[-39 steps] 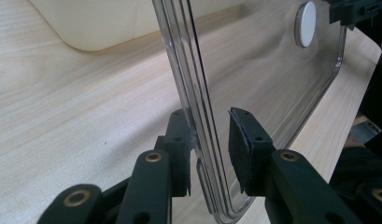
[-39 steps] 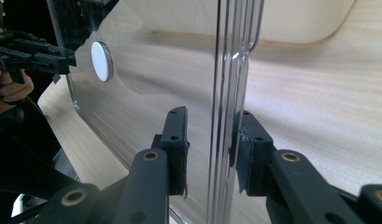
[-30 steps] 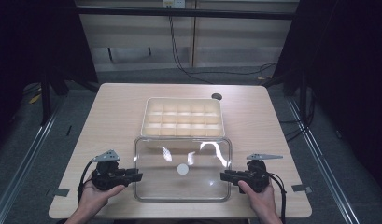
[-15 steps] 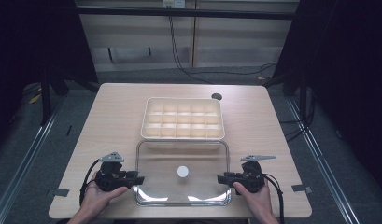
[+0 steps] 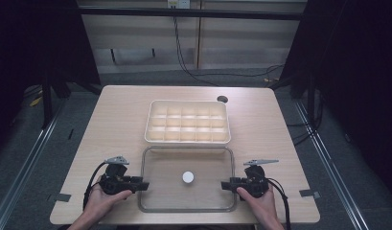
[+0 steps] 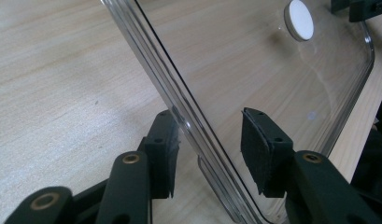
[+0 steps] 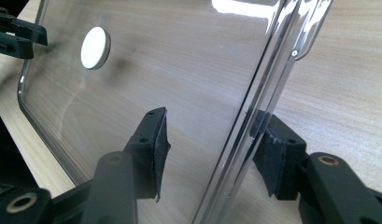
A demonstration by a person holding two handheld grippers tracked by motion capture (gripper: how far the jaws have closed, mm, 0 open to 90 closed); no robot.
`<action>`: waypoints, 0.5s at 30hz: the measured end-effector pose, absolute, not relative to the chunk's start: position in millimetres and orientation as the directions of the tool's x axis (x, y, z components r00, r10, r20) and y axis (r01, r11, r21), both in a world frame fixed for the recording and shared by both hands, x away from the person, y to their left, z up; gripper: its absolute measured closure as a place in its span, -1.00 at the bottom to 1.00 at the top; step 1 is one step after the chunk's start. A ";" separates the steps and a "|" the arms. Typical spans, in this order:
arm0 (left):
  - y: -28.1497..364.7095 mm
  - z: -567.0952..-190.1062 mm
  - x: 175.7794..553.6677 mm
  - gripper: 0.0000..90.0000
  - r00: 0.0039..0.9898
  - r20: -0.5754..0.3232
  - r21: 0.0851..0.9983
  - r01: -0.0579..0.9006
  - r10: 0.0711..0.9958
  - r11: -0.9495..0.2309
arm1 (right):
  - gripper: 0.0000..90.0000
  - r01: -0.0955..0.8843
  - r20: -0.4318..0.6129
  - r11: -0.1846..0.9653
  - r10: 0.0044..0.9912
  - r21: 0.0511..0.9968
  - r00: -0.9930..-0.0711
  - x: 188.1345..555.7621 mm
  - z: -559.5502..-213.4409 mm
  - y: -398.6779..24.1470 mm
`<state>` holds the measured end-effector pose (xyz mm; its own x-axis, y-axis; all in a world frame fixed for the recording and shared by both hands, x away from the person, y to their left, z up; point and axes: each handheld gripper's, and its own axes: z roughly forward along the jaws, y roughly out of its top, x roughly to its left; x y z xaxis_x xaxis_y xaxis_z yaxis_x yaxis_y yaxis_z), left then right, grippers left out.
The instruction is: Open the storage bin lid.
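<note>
I see bare tabletop [image 5: 112, 124] open on both flanks, while the clear lid [image 5: 186, 199] and compartment tray [image 5: 187, 123] block the middle.

Light wood tabletop [image 5: 117, 120] with rounded corners, round grommet hole [image 5: 222, 99] near its far right corner, grey carpet floor [image 5: 35, 158], pale panelled wall [image 5: 232, 43] behind, dangling black cables [image 5: 180, 52], dark curtains [image 5: 366, 72] at both sides
</note>
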<state>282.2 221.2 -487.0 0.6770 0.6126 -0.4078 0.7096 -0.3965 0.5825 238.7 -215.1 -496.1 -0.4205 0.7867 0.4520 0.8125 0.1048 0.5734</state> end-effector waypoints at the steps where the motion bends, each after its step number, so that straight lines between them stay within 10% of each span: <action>1: 221.1 -487.2 282.7 0.26 0.676 -0.410 0.584 0.710 0.612 -0.393 | 0.07 0.813 0.451 0.105 0.788 0.572 -0.419 238.7 -495.9 -215.0; 15: 218.8 -490.2 286.0 0.24 0.679 -0.382 0.570 0.707 0.627 -0.419 | -0.08 0.798 0.396 0.117 0.820 0.591 -0.413 237.7 -494.2 -215.5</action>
